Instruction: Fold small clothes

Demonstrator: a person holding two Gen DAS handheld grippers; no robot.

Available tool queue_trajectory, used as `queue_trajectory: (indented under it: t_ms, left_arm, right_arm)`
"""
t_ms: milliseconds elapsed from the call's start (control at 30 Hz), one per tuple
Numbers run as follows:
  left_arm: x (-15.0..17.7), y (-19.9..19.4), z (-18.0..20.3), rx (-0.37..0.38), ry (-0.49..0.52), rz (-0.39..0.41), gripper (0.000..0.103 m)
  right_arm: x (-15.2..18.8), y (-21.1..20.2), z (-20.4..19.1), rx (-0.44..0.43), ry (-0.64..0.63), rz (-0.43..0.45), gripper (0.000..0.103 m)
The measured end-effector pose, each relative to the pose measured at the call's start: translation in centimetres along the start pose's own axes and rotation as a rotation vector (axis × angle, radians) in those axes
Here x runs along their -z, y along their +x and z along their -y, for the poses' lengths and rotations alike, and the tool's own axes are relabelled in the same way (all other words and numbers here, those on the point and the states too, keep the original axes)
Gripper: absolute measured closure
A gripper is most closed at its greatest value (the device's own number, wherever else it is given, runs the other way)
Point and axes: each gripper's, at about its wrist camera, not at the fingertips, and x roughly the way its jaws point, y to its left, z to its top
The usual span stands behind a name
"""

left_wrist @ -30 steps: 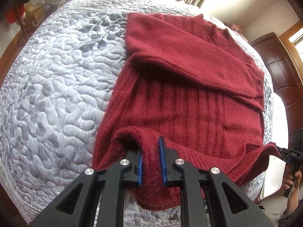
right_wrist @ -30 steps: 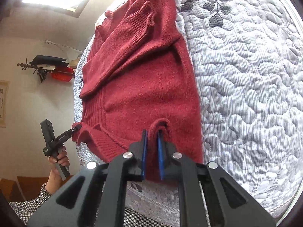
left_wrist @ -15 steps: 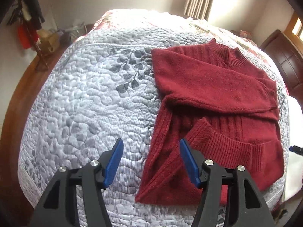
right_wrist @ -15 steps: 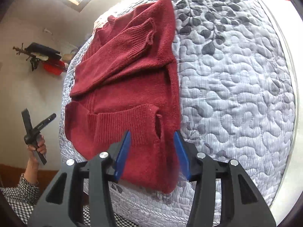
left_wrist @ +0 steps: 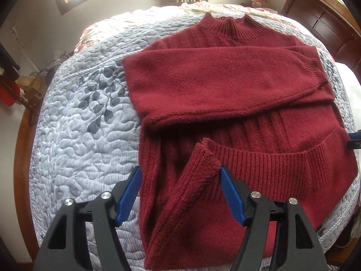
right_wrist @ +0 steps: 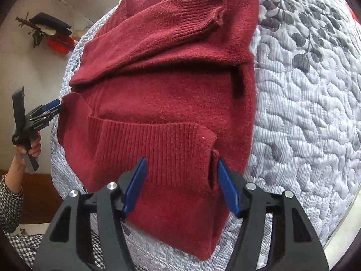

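— Left wrist view first: are any containers recorded?

— No container is made out in either view. A red sweater [left_wrist: 225,94] is seen spread on a grey quilted bedspread [left_wrist: 79,124] covering a bed.

— Condition of the garment?

— Knitted, dark red, with a ribbed collar [left_wrist: 227,26] at the far end. One sleeve [left_wrist: 237,83] is laid across the chest, its ribbed cuff at the right edge. The ribbed hem [left_wrist: 270,160] is turned up over the body of the garment, one corner standing slightly raised.

— State of the left gripper [left_wrist: 181,194]?

— Its jaws are spread wide, and nothing is held. The raised hem corner lies between the blue pads [left_wrist: 129,194]; contact with the right-hand pad cannot be determined.

— And the right wrist view?

— The right gripper [right_wrist: 180,185] is likewise spread wide and empty, poised over the folded hem [right_wrist: 158,149]. The other hand-held gripper is observed at the sweater's far edge, gripped by a hand [right_wrist: 33,149] with a checked sleeve [right_wrist: 10,205].
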Motion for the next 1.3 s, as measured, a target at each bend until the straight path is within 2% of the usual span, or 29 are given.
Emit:
queue_trajectory:
  t_ms: [100,200,233,267,333,367,433,467,500,533,567,600,633,667,800,900,1000,1167,1300]
  left_arm:
    - [-0.1,0.4,0.2,0.008,0.008,-0.004,0.040]
    - [0.0,0.1,0.8,0.061,0.029,0.003,0.041]
    - [0.0,0.3,1.1,0.065,0.040,0.000,0.040]
    - [-0.1,0.6,1.3,0.061,0.050,-0.007,0.040]
    - [-0.1,1.4,1.5,0.037,0.060,-0.028,0.040]
    - [-0.1,1.8,1.5,0.031,0.060,-0.038,0.040]
    - [-0.1,2.3,1.7,0.048,0.059,-0.051,0.041]
    - [-0.2,2.6,1.9,0.055,0.063,-0.061,0.043]
    - [-0.2,2.8,2.2,0.064,0.073,-0.071,0.056]
    - [-0.1,3.0,2.5,0.064,0.079,-0.078,0.064]
    - [-0.1,3.3,2.6,0.056,0.080,-0.086,0.078]
    - [-0.1,3.4,2.6,0.047,0.072,-0.091,0.088]
    - [0.0,3.4,2.4,0.046,0.057,-0.088,0.092]
    - [0.0,3.2,2.2,0.050,0.040,-0.078,0.095]
    - [0.5,0.6,1.5,0.062,-0.003,0.001,0.096]
    - [1.1,-2.3,1.3,0.086,-0.024,0.082,0.096]
    - [1.0,-4.2,0.2,0.087,-0.072,0.136,0.096]
    - [-1.8,-5.4,-3.4,0.096,-0.203,0.207,0.096]
    - [-5.2,-6.1,-3.9,0.090,-0.215,0.264,0.096]
  right_arm:
    - [0.0,0.6,-0.8,0.027,-0.042,-0.011,0.080]
    - [0.2,0.3,-1.2,-0.003,-0.073,-0.002,0.090]
    - [0.2,0.4,-1.3,-0.007,-0.076,-0.006,0.090]
    - [0.2,0.5,-1.2,0.003,-0.074,-0.012,0.085]
    - [0.0,0.8,-0.9,0.041,-0.064,-0.017,0.067]
    - [-0.2,1.0,-0.7,0.052,-0.048,-0.016,0.049]
    - [-0.3,1.3,-0.4,0.027,-0.023,-0.016,0.049]
    - [-0.4,1.5,-0.3,0.009,-0.016,-0.017,0.052]
    - [-0.3,1.7,-0.1,0.005,-0.012,-0.021,0.062]
    - [-0.4,2.0,-0.1,0.003,-0.012,-0.028,0.067]
    - [-0.3,2.1,-0.2,0.008,-0.020,-0.029,0.079]
    - [-0.4,2.0,-0.3,0.014,-0.028,-0.025,0.089]
    - [-0.4,1.9,-0.4,0.021,-0.032,-0.019,0.095]
    - [-0.4,1.5,-0.2,0.015,-0.028,-0.012,0.096]
    - [0.1,-0.7,0.0,-0.032,-0.018,0.044,0.097]
    - [0.5,-3.1,-0.3,-0.094,-0.013,0.112,0.097]
    - [0.1,-5.4,-0.2,-0.117,0.001,0.181,0.097]
    - [-2.5,-8.2,0.2,-0.138,0.008,0.262,0.097]
    - [-6.1,-9.6,-0.3,-0.125,-0.032,0.304,0.097]
